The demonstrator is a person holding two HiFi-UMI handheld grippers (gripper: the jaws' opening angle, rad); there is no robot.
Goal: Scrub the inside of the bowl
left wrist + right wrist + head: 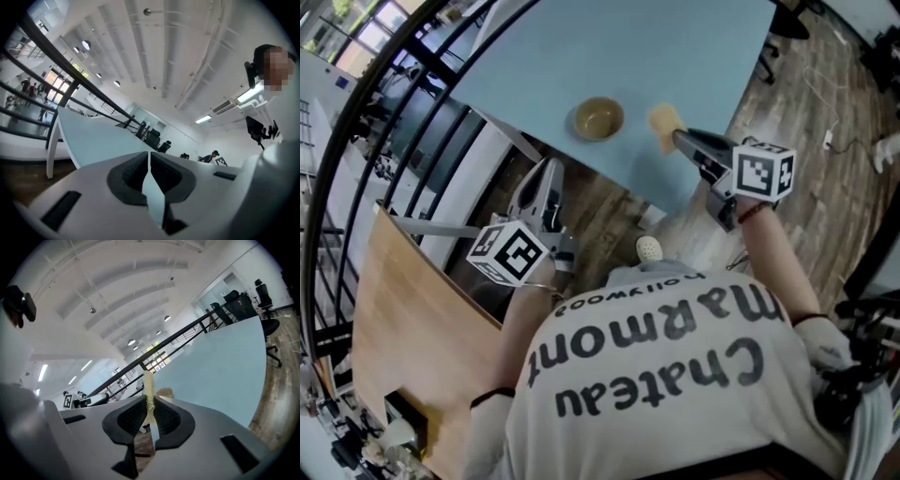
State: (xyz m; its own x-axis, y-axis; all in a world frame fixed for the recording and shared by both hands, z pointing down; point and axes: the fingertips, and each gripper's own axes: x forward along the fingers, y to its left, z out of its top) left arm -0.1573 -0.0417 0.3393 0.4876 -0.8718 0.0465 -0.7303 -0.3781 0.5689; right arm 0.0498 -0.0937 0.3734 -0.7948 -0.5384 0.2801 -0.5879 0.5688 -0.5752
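A tan bowl (598, 118) stands upright on the pale blue table (581, 47), near its front edge. Just right of the bowl, a yellow sponge (664, 127) is gripped by my right gripper (678, 139), which reaches over the table edge. In the right gripper view the sponge (148, 383) stands edge-on, pinched between the shut jaws. My left gripper (546, 192) is off the table, over the wooden floor in front of the bowl. Its jaws are shut with nothing between them (150, 165), and the table (93, 136) lies ahead of it.
A black curved railing (356, 122) runs along the left. A light wooden panel (412, 319) stands at lower left. A white table leg (511, 141) drops below the table edge. Office chairs (787, 23) and a cable (830, 141) are on the floor at right.
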